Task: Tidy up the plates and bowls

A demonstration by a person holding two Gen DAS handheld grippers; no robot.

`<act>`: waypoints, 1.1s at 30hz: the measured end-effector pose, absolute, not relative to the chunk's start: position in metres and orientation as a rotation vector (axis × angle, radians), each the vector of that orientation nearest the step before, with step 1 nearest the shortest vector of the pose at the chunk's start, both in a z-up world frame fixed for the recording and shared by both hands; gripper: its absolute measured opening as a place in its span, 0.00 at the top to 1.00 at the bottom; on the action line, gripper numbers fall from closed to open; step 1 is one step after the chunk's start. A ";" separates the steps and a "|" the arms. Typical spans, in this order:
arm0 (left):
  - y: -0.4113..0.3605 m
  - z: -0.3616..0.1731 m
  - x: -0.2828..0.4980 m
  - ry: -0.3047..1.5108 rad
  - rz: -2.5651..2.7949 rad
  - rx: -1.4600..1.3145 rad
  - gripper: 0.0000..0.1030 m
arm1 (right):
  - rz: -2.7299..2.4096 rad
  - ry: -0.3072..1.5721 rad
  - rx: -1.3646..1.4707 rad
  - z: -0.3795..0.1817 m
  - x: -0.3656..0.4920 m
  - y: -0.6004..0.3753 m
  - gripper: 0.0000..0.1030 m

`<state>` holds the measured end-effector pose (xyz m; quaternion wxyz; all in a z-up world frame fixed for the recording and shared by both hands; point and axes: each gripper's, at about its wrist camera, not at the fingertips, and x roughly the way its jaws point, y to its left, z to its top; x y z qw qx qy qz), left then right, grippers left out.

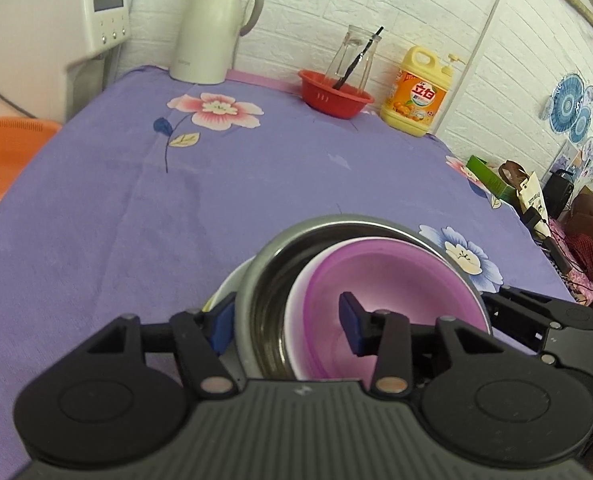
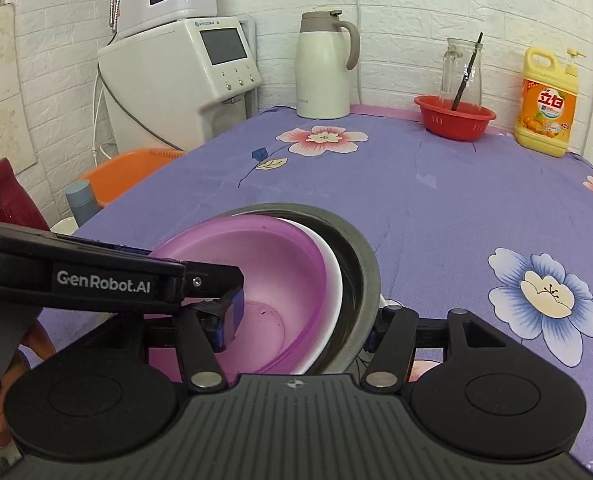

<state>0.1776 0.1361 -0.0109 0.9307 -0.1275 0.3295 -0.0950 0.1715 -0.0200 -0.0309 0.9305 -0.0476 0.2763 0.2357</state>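
A steel bowl (image 1: 264, 280) sits on the purple flowered cloth near the table's front edge. Nested in it are a white bowl (image 1: 296, 312) and a purple bowl (image 1: 396, 280), both tilted. A pale rim (image 1: 226, 290) shows under the steel bowl. My left gripper (image 1: 286, 326) straddles the stack's left walls: one pad lies by the steel bowl's outside, the other hangs inside the purple bowl clear of its wall. My right gripper (image 2: 298, 336) stands wide across the right side of the steel bowl (image 2: 370, 276) and purple bowl (image 2: 256, 264), not pressing on them.
At the back of the table stand a cream thermos jug (image 1: 212, 28), a red basket (image 1: 334, 94) holding a glass jar, and a yellow detergent bottle (image 1: 416, 96). A water dispenser (image 2: 176, 76) and an orange basin (image 1: 4, 160) are off the left edge. Clutter (image 1: 556, 200) lies past the right edge.
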 end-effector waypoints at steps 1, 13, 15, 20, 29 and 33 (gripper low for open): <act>0.136 -0.010 0.176 0.664 -0.192 -0.255 0.50 | 0.470 0.565 -0.092 -0.031 0.172 -0.021 0.02; 0.140 0.006 0.177 0.603 -0.143 -0.277 0.36 | 0.431 0.514 0.001 -0.020 0.173 -0.045 0.00; 0.140 0.009 0.176 0.593 -0.130 -0.289 0.30 | 0.418 0.512 0.046 -0.018 0.174 -0.056 0.00; 0.133 0.022 0.172 0.545 -0.136 -0.319 0.26 | 0.353 0.481 0.070 -0.012 0.171 -0.075 0.00; 0.104 0.046 0.157 0.390 -0.063 -0.371 0.26 | 0.311 0.384 0.126 0.007 0.165 -0.101 0.00; 0.090 0.043 0.138 0.378 0.018 -0.294 0.26 | 0.273 0.389 0.155 -0.002 0.143 -0.112 0.00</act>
